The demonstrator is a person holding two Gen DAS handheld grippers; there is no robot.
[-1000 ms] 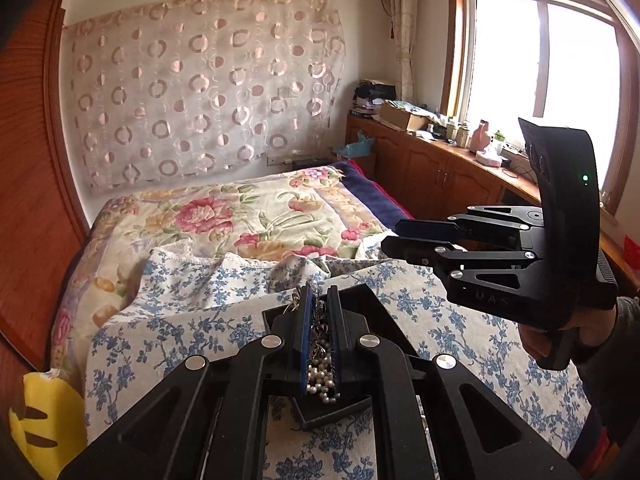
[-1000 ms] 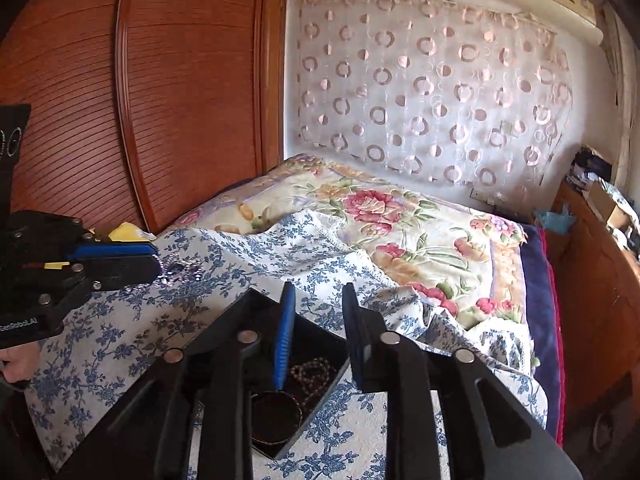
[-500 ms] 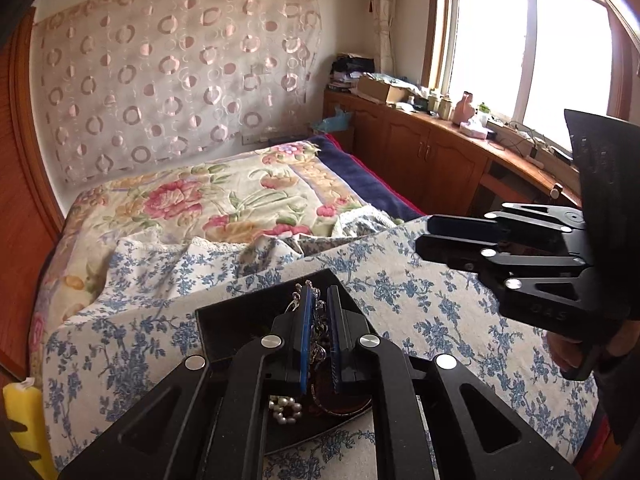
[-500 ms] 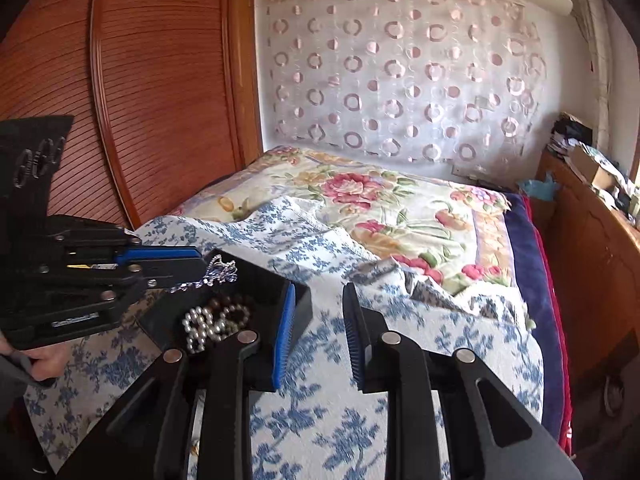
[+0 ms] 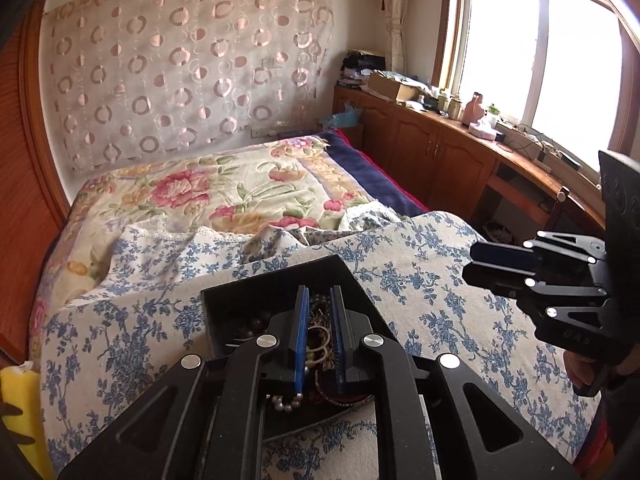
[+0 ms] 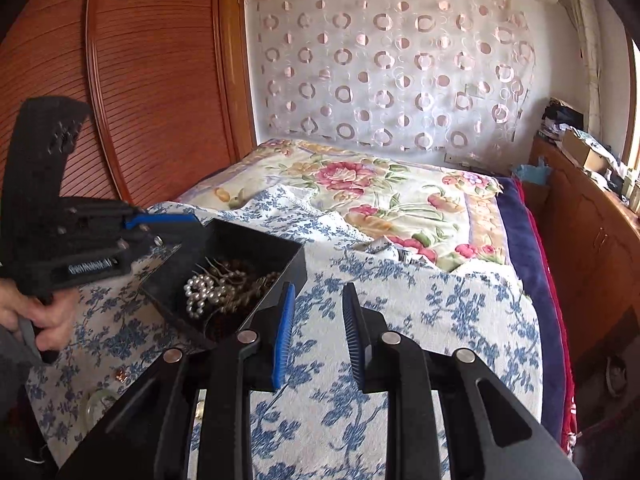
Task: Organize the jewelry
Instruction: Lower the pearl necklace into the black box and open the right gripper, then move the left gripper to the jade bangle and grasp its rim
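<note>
A black open box (image 5: 276,288) (image 6: 248,248) sits on the blue-flowered cloth (image 5: 420,280) on the bed. It holds a white pearl string (image 6: 200,290) (image 5: 286,402), dark beads and tangled chains (image 5: 318,332). My left gripper (image 5: 319,312) hovers right over the box, jaws slightly apart and nothing held between them; it also shows in the right wrist view (image 6: 172,224). My right gripper (image 6: 318,332) is open and empty, to the right of the box over the cloth; it also shows in the left wrist view (image 5: 500,268).
Small loose pieces (image 6: 120,376) and a clear round item (image 6: 98,402) lie on the cloth at lower left. A floral quilt (image 6: 380,192) covers the far bed. A wooden wardrobe (image 6: 140,80) stands left, a wooden cabinet (image 5: 440,152) right. A yellow object (image 5: 16,408) lies at the bed's left edge.
My left gripper carried a chain and pearls over the box, then opened; the jewelry now lies in the box. The right gripper drew back to the right.
</note>
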